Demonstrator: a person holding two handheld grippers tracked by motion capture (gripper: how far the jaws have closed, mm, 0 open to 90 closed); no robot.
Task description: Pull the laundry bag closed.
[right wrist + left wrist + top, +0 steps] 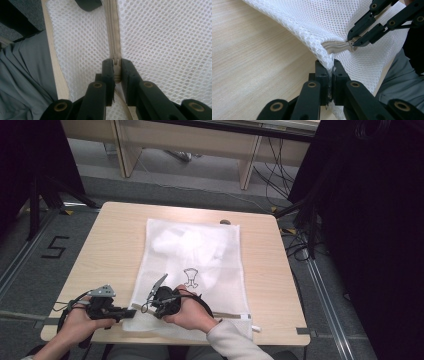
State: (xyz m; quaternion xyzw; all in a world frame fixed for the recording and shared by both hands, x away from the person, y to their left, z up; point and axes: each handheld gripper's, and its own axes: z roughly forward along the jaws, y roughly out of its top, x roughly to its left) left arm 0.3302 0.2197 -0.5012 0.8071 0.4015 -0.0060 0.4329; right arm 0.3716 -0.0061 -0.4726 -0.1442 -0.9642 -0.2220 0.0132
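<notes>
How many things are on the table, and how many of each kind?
White mesh bags: 1
Tongs: 2, the left tongs pinching the bag's corner and the right tongs pinching the zipper pull
Small dark things at the far edge, too small to tell: 1
Total: 4

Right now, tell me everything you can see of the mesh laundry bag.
The mesh laundry bag is white honeycomb netting, rectangular, lying flat on the wooden table with white laundry inside and a small dark outline printed on it. A beige zipper runs along its near end beside a beige trim band. The left gripper is shut on the bag's near left corner; the right gripper is shut on the zipper's slider. The near edge reaches the table's front edge.
</notes>
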